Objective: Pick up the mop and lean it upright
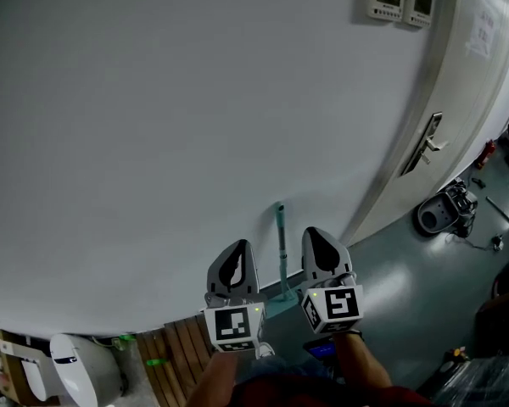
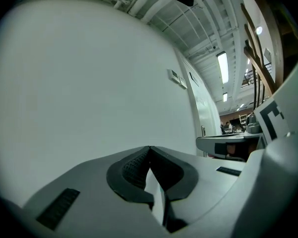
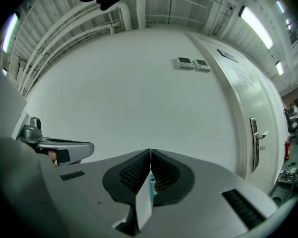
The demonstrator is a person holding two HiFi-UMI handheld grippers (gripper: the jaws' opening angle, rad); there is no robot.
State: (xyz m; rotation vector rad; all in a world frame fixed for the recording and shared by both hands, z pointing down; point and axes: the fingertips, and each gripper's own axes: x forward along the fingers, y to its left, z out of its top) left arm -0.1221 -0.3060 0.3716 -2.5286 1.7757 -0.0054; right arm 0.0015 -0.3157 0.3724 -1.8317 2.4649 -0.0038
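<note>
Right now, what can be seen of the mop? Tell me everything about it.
The mop has a slim teal handle, plastic or coated metal by its look, standing nearly upright against the white wall. Its pale teal head sits on the floor at the wall's foot, partly hidden behind the left gripper and right gripper. Neither holds it: both pairs of jaws are shut and empty. In the right gripper view, a teal sliver shows beyond the jaws.

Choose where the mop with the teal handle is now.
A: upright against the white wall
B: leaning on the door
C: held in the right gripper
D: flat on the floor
A: in the head view the mop stands upright against the white wall, and the right gripper is shut with nothing in it.
</note>
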